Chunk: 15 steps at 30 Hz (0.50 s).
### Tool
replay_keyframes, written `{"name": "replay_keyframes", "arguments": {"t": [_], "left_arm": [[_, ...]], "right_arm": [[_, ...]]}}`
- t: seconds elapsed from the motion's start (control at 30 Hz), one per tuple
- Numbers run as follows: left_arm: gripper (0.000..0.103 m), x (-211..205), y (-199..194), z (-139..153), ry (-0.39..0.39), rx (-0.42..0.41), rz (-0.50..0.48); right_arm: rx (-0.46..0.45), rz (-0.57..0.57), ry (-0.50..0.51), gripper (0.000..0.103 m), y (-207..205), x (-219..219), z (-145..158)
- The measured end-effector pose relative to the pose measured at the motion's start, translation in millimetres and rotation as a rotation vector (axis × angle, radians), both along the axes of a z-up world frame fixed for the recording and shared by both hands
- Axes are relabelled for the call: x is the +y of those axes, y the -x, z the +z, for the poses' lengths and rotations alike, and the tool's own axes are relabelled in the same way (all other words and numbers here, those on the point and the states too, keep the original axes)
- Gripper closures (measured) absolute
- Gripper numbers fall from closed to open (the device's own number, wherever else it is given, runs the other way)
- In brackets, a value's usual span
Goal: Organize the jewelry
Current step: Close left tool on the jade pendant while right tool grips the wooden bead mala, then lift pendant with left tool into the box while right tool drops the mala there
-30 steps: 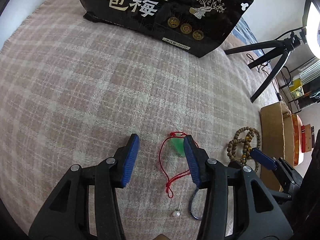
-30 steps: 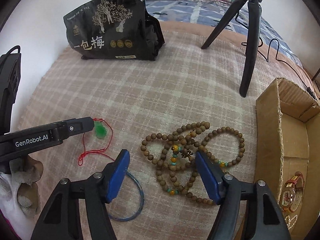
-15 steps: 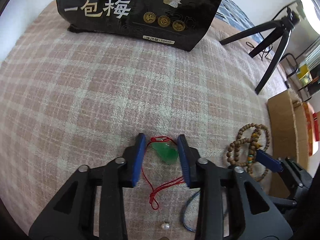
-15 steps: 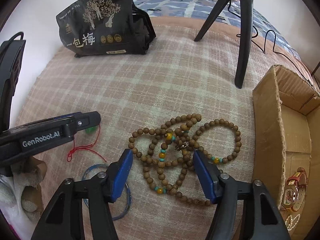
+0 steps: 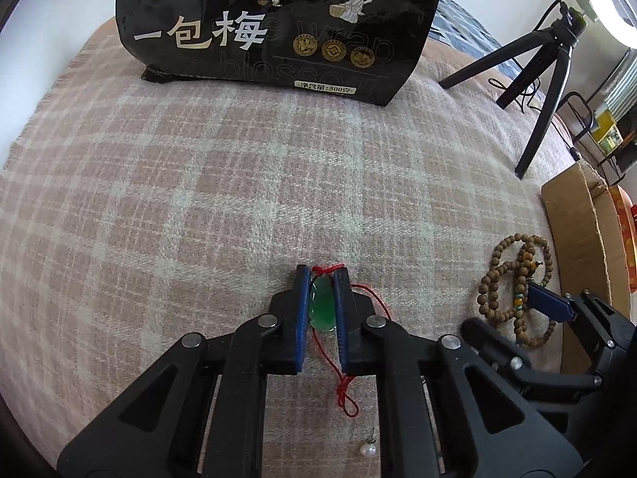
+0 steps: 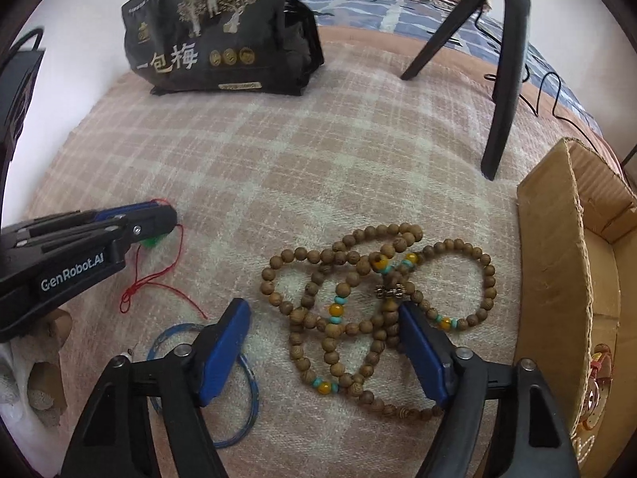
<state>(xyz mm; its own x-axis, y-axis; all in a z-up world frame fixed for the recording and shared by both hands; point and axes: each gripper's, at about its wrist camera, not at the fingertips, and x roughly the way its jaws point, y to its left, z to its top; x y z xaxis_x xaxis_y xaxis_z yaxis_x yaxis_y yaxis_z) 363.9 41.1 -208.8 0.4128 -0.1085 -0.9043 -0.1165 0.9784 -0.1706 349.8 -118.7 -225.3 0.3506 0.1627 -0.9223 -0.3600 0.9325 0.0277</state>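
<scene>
L gripper (image 5: 321, 279) fingers clamp the green jade pendant (image 5: 321, 306), long axis 12–6 btwn them; cardboard box (image 5: 575, 239) at 3; R gripper (image 6: 324, 328) fingers wide over wooden bead strand (image 6: 358, 302)

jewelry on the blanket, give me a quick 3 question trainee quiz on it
1. True or false: the left gripper is closed on the green pendant.
2. Which item lies between the right gripper's open jaws? A) blue bangle B) wooden bead strand C) pearl earring
3. Fill in: the pendant hangs on a ____ cord.

Key
1. True; the pads press on both its sides.
2. B, the wooden bead strand; the blue bangle lies outside the jaws and the pearl earring lies near the left gripper.
3. Red; the red cord trails on the plaid blanket.
</scene>
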Motion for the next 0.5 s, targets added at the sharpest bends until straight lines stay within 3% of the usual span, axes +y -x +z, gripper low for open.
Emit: {"name": "replay_keyframes", "arguments": {"t": [0.17, 0.23, 0.5], "left_arm": [[0.093, 4.7, -0.3, 1.7, 0.028, 0.003, 0.008], [0.093, 9.7, -3.1, 0.8, 0.04, 0.004, 0.016], [0.093, 50.0, 5.0, 15.8, 0.076, -0.023, 0.06]], "right_arm": [[-0.016, -0.017, -0.006, 0.073, -4.5, -11.0, 3.0], [-0.018, -0.032, -0.024, 0.085, -7.1, -16.6, 4.0], [-0.016, -0.064, -0.122, 0.092, -5.0, -23.9, 14.9]]}}
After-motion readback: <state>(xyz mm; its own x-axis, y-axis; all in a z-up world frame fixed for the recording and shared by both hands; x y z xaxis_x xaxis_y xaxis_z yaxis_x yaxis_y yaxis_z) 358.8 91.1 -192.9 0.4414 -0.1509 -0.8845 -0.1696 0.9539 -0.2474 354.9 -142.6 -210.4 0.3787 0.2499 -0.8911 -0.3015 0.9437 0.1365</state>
